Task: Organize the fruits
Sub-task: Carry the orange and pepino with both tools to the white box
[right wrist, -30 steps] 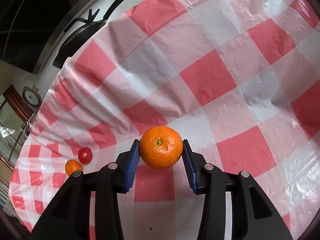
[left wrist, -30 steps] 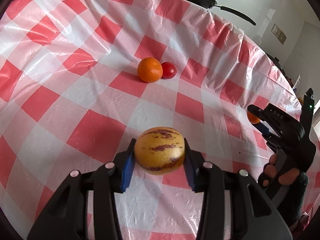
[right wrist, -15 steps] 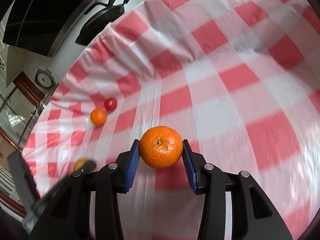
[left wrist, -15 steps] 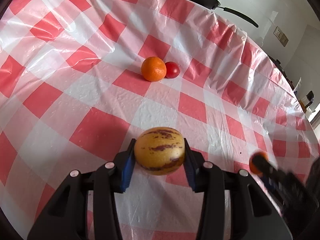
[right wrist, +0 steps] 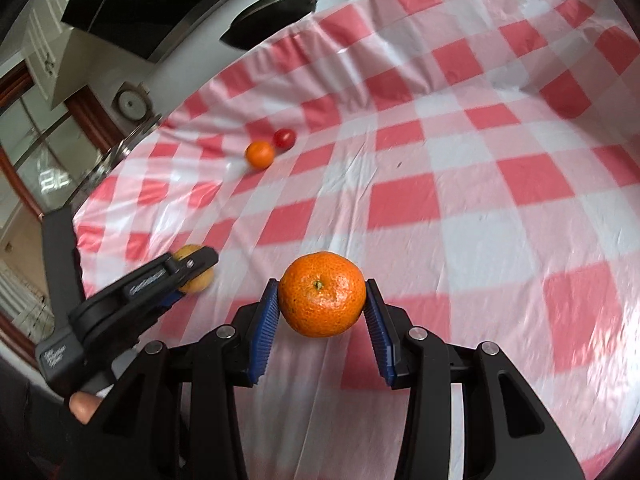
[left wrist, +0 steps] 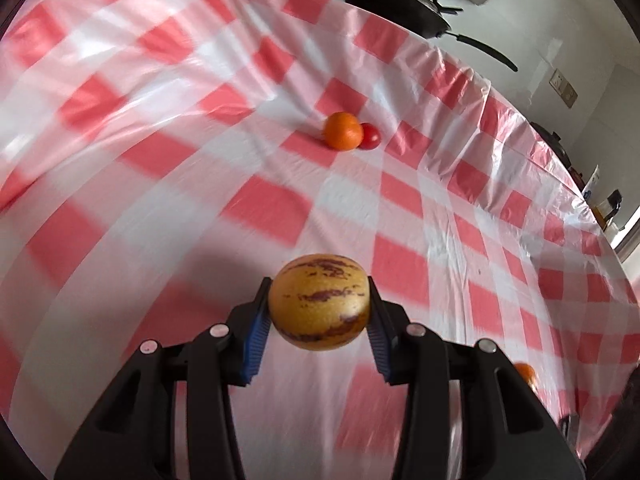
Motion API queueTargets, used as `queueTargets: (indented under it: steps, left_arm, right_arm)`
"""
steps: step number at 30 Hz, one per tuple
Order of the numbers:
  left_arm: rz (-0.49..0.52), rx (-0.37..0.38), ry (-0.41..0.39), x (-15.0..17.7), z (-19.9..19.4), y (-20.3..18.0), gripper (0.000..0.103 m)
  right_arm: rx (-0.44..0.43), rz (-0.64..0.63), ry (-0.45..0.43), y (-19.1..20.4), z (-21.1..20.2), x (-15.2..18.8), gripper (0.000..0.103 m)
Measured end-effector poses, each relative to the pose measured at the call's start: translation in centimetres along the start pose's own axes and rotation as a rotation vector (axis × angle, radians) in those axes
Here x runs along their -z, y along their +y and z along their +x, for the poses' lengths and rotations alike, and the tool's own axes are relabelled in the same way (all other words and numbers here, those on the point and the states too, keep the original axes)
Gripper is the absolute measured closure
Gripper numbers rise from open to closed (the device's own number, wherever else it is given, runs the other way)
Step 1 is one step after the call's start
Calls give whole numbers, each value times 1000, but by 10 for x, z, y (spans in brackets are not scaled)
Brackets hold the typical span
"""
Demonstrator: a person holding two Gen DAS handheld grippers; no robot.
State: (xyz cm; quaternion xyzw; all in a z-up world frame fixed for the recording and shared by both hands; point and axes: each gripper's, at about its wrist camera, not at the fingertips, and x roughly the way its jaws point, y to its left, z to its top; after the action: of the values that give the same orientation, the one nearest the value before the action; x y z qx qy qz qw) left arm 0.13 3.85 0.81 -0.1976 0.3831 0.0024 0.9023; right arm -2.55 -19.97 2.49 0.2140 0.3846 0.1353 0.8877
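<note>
Above the red-and-white checked bench [left wrist: 400,208], my left fingers [left wrist: 318,312] clamp a yellow purple-streaked fruit [left wrist: 319,302], my right fingers [right wrist: 322,308] a dimpled orange mandarin [right wrist: 322,294]. I should set both gently beside the distant small orange [left wrist: 342,130] and red tomato [left wrist: 370,136], keeping them from rolling.

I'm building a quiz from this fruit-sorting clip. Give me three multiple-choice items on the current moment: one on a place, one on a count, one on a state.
1. Where does the red tomato lie?
A. beside the loose orange
B. in the pan
C. in a gripper

2. How many fruits lie loose on the tablecloth?
A. two
B. four
C. none

3. What does the right gripper do?
A. stands open
B. grips a mandarin
C. grips a tomato

Key: 1 A, they touch side by side. 2 A, only orange and tomato lie there. 3 B, blue pads press its sides.
</note>
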Motion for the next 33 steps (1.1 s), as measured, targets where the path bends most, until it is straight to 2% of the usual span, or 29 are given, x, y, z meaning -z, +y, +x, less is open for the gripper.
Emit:
queueTargets:
  steps: [8,16,20,23,28,33]
  left_arm:
    - [22,16,-16,44,-65,41,59]
    - [66,25,-38,67,-98,55,59]
    - [53,62,-38,74,-109,65,59]
    - [6,109,-34,81,-120,84,59]
    - [7,68,-61,104,-150,121,59]
    - [-63,13,-159,122,-211,180,59]
  right_arm:
    - [-28,-56,42,14,-14,25,61]
    - [-42,-156,95,41,-19,49,61]
    - [-60,-191,121,55,-19,61,61]
    - [-96,-219,140,67,-19,68,61]
    - [-174,-292,178,96,-18,86,61]
    - [-273,-457,218,153,-21,119,61]
